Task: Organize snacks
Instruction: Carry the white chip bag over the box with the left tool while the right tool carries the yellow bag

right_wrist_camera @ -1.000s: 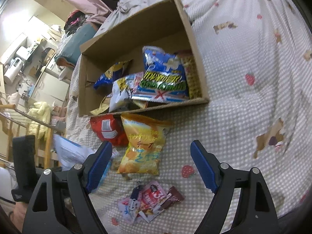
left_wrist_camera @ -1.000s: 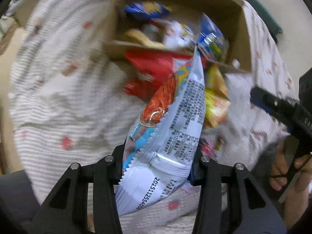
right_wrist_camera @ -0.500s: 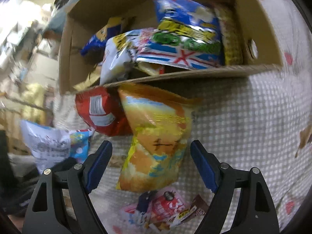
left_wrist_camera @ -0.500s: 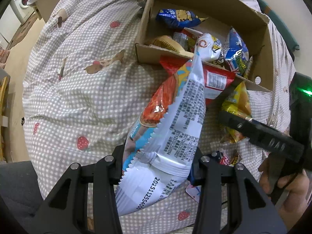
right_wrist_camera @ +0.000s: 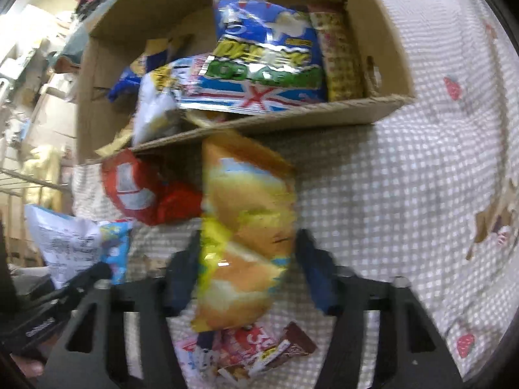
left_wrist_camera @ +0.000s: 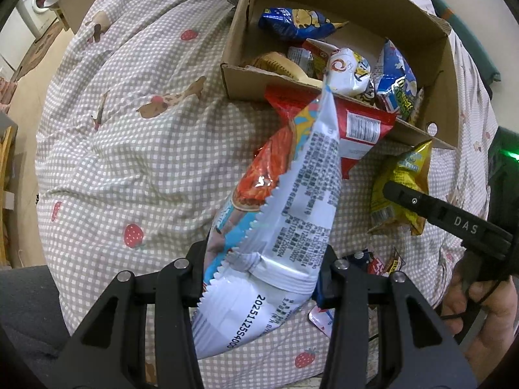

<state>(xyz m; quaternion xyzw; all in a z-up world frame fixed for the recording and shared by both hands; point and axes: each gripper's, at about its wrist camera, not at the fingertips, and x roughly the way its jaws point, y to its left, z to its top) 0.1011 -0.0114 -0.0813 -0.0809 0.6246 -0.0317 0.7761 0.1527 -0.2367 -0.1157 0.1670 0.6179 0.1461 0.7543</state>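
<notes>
My left gripper (left_wrist_camera: 262, 269) is shut on the lower end of a white and blue snack bag (left_wrist_camera: 292, 194), which hangs over the bed; the same bag (right_wrist_camera: 65, 243) shows at the left of the right wrist view. My right gripper (right_wrist_camera: 248, 275) points down at a yellow chip bag (right_wrist_camera: 246, 227) lying in front of the cardboard box (right_wrist_camera: 292, 116). Its jaws are closing, with both pads against the bag's sides. One of its fingers (left_wrist_camera: 421, 204) crosses that yellow bag (left_wrist_camera: 402, 175) in the left wrist view. A red bag (left_wrist_camera: 356, 129) leans against the box wall (left_wrist_camera: 246, 81).
The box holds several snack bags, a blue one (right_wrist_camera: 266, 48) on top. Small sweet wrappers (right_wrist_camera: 253, 353) lie near the bed's front edge. The checked bedspread (left_wrist_camera: 129, 162) spreads out left of the box. A hand (left_wrist_camera: 480, 317) holds the right gripper's handle.
My right gripper has dropped onto the yellow chip bag and its jaws have narrowed from wide apart to tight around it. The left gripper keeps its hold on the white bag, almost still.
</notes>
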